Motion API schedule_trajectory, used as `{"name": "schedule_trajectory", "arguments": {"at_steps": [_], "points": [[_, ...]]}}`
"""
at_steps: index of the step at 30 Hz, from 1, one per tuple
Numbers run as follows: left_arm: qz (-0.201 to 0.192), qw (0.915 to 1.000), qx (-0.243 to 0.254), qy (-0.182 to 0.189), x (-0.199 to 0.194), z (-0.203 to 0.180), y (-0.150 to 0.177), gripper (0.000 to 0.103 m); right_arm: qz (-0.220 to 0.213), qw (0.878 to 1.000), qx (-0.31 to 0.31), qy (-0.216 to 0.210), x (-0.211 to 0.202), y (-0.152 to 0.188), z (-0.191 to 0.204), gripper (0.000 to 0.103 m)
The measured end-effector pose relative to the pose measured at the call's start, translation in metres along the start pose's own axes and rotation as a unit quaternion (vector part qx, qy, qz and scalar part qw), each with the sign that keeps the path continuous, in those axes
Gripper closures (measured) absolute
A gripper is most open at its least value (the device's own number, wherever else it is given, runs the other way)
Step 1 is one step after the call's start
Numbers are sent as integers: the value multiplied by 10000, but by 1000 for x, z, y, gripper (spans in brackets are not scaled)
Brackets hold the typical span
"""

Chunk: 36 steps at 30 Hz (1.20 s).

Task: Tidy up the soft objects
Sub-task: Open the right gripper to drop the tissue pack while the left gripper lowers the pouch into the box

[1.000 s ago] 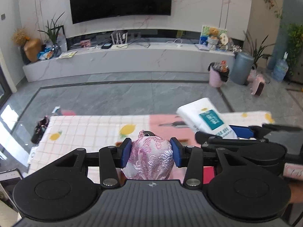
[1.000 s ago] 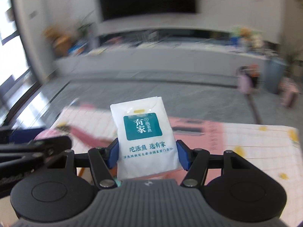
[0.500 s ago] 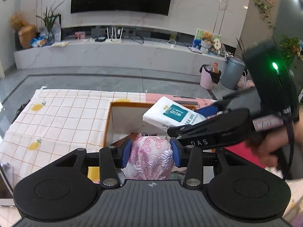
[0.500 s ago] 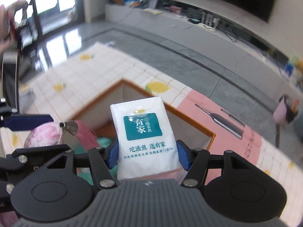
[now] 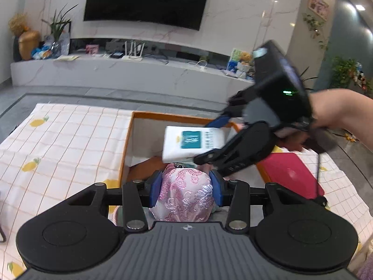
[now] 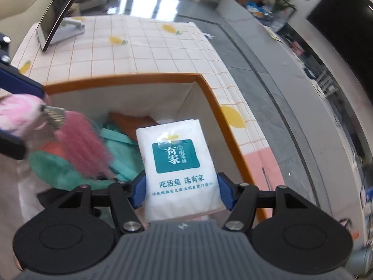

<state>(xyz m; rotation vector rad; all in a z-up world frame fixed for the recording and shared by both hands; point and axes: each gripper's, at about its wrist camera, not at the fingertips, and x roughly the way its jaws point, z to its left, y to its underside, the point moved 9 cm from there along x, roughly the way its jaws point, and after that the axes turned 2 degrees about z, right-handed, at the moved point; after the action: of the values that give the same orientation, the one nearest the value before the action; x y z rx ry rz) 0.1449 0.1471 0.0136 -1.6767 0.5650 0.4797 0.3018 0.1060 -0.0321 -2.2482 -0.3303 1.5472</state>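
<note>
my left tool [image 5: 185, 187] grips pink pouch [image 5: 184, 193] | my right tool [image 6: 181, 190] clamps tissue pack [image 6: 180, 165] | both over orange-rimmed box [image 6: 209, 91]

Place: home living room.
Wall at 12 o'clock: large dark TV [image 5: 144, 0] hanging on white marble-look panelling.
Below it: long low media bench [image 5: 121, 72] carrying routers, cables, papers.
10 o'clock: gold vase [image 5: 28, 44] and potted plant [image 5: 58, 30] standing on the bench end.
1 o'clock: plush toys [image 5: 242, 60] sitting on the bench.
Foreground: lemon-print checked tablecloth [image 5: 58, 137] covering a table.
Floor: grey polished tiles [image 5: 58, 94] reflecting light.
</note>
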Motion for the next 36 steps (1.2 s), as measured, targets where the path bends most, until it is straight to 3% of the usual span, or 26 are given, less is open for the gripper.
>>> {"name": "schedule_trajectory", "arguments": {"at_steps": [7,12,18,25,30,36], "points": [[532,9960,222,686,21,-25,18,53,748,9945,-624,-378,29,16,-9,41],[881,9871,352,1293,27,-47,29,53,959,9914,-463,-763,38,17,-19,41],[1049,9833,442,1418,31,-52,38,53,1494,9817,-1106,-425,59,34,-17,41],[1192,9836,631,1198,37,-57,42,53,1438,9841,-1013,-232,55,32,-12,35],[1202,9867,639,893,40,-54,45,53,893,9925,-812,-180,29,26,-8,3],[1193,9867,642,899,41,-59,45,53,581,9949,-742,352,-2,25,-4,3]]}}
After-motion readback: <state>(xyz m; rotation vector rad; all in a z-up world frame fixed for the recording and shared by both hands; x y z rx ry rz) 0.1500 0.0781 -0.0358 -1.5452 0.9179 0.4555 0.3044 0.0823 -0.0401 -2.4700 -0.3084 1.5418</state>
